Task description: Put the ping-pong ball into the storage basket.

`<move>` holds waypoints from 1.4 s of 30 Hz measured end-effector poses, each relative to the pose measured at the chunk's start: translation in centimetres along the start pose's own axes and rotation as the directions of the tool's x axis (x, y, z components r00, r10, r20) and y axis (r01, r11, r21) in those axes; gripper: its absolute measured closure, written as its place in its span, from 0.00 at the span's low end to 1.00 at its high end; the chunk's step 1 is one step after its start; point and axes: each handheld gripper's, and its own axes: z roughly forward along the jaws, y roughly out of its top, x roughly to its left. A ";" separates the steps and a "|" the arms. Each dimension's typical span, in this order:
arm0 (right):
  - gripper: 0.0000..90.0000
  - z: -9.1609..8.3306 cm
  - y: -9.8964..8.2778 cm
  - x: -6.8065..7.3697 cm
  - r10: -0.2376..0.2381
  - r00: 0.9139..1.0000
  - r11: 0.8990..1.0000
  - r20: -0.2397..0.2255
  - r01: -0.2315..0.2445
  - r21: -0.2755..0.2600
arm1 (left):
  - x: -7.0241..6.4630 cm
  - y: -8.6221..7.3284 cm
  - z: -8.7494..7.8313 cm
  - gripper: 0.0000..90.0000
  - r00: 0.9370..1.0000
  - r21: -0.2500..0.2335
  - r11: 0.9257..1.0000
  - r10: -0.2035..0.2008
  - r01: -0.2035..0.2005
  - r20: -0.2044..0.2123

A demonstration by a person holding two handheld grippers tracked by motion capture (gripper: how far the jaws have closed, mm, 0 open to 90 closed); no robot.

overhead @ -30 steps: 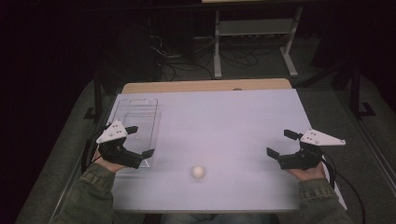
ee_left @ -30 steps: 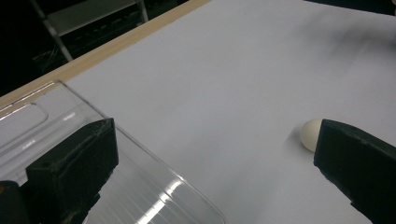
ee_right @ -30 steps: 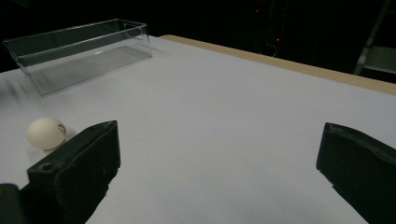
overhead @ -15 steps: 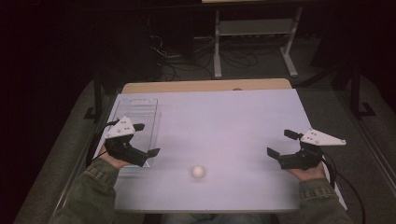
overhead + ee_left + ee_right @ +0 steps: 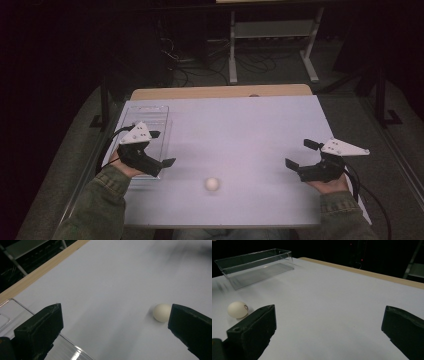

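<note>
A white ball [image 5: 212, 184] lies on the white tabletop [image 5: 240, 130] near the front edge; it also shows as the ball [image 5: 162, 312] beside the right jaw in the left gripper view and as the ball [image 5: 238, 309] at the left of the right gripper view. My left gripper [image 5: 162, 148] hovers open over the near end of a clear plastic bin [image 5: 145, 122], left of the ball, nothing between its jaws. My right gripper [image 5: 301, 153] stands open at the table's right side, well apart from the ball. The clear plastic bin [image 5: 257, 266] is empty.
A wooden strip [image 5: 220, 92] runs along the table's far edge. Beyond it are a dark floor with cables and a metal frame stand [image 5: 272, 37]. Open tabletop lies between the two grippers.
My left gripper has shifted right and slightly forward, toward the ball, over the bin's near end. The right gripper and the ball have stayed put.
</note>
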 end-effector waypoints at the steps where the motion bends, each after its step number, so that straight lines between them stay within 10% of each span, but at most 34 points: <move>1: 0.00 0.0 0.0 0.0 0.000 1.000 1.000 -0.003 0.000 0.002 | 0.0 0.2 0.1 0.00 1.000 0.005 1.000 0.007 -0.007 0.002; 32: 0.00 0.3 -0.1 0.0 0.002 1.000 1.000 -0.013 -0.002 0.023 | 0.0 2.5 2.6 0.00 0.994 0.106 0.990 0.087 -0.094 0.070; 42: 0.00 0.3 -0.1 0.0 -0.002 1.000 1.000 -0.013 0.002 0.026 | -0.9 3.9 3.7 0.00 0.982 0.141 0.978 0.135 -0.153 0.131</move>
